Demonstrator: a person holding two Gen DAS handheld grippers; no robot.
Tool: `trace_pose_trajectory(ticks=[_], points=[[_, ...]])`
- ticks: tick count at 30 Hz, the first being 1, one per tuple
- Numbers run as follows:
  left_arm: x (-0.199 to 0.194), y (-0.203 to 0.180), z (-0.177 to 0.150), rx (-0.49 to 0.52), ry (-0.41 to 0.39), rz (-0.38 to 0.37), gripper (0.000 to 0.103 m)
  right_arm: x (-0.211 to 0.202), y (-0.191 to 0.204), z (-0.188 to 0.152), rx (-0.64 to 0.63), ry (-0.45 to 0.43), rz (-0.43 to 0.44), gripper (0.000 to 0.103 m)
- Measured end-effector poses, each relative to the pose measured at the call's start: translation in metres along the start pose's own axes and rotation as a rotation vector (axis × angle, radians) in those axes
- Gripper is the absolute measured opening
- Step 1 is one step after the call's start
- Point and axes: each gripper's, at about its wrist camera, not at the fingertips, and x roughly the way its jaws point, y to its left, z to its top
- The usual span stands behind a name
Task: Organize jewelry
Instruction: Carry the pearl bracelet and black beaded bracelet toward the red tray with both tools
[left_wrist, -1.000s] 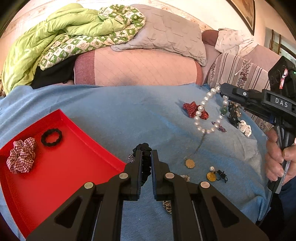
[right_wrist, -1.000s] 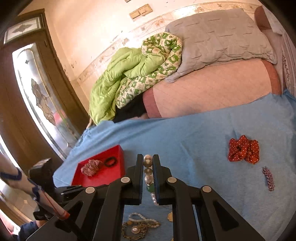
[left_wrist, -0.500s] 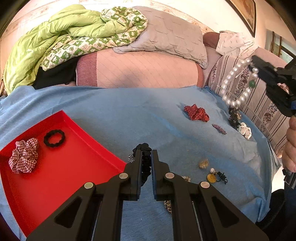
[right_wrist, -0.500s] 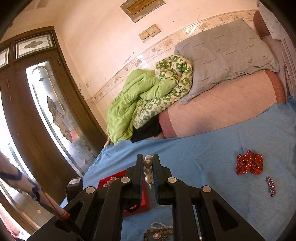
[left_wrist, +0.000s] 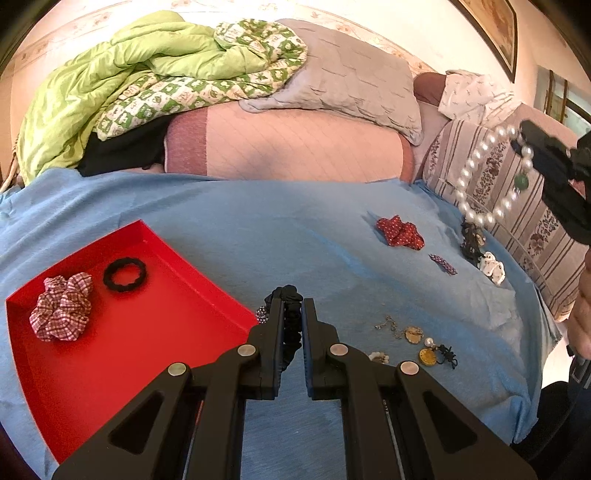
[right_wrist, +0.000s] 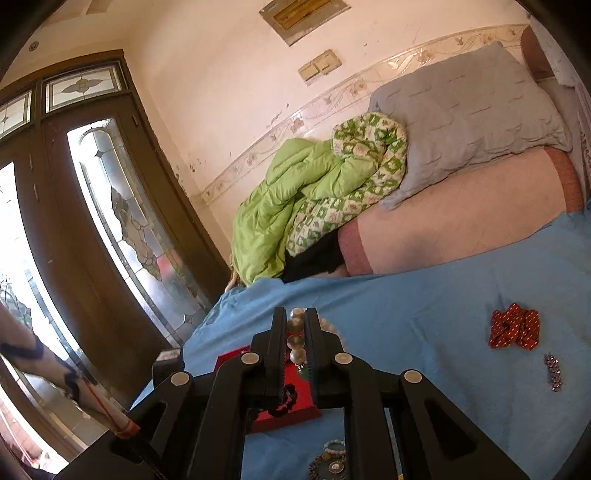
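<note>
- My left gripper (left_wrist: 291, 314) has its fingers nearly together, clamped on a black scrunchie (left_wrist: 290, 321) that bunches up between them, just past the near corner of the red tray (left_wrist: 147, 354).
- My right gripper (right_wrist: 295, 332) has its fingers pressed tight on a pearl necklace (left_wrist: 480, 184); in my right wrist view four beads sit in a row between them.
- From my left wrist view, the pearl strand hangs as a loop in the air from the right fingers, clear of the blue cloth (left_wrist: 258, 229), with a green bead (left_wrist: 521, 181) dangling on its right side.
- The red tray lies on the left of the cloth and holds a checked scrunchie (left_wrist: 61, 314) and a black hair tie (left_wrist: 123, 274), side by side and apart.
- A red dotted scrunchie (left_wrist: 399, 232) lies further back on the right, with a small purple clip (left_wrist: 442, 264) just beside it.
- Near the right edge of the cloth are a dark tangle (left_wrist: 471, 240) and a white piece (left_wrist: 493, 266), touching each other.
- Close to my left fingers, on the right, lie a thin chain with a gold pendant (left_wrist: 413, 334), a round yellow charm (left_wrist: 428, 356) and a small pale piece (left_wrist: 378, 357).
- In my right wrist view, more beaded pieces (right_wrist: 334, 461) lie on the cloth below the fingers, partly hidden.
</note>
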Motion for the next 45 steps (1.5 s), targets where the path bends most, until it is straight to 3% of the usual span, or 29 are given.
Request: trace_pose_trajectory(ticks=[14, 23, 27, 39, 45], points=[[-0.023, 0.047, -0.003, -0.083, -0.044, 0.105, 0.008, 0.056, 0.024, -0.027, 0.003, 0.128, 0.009, 0.01], [-0.037, 0.102, -0.017, -0.201, -0.032, 0.124, 0.008, 0.112, 0.052, -0.034, 0.011, 0.194, 0.051, 0.01], [-0.042, 0.113, -0.019, -0.24, -0.046, 0.077, 0.008, 0.123, 0.061, -0.032, 0.004, 0.199, 0.063, 0.01], [-0.063, 0.081, -0.011, -0.099, -0.171, -0.024, 0.008, 0.115, 0.063, -0.022, -0.012, 0.183, 0.076, 0.01], [-0.059, 0.084, -0.01, -0.11, -0.153, 0.0, 0.008, 0.116, 0.06, -0.022, -0.004, 0.194, 0.078, 0.01]])
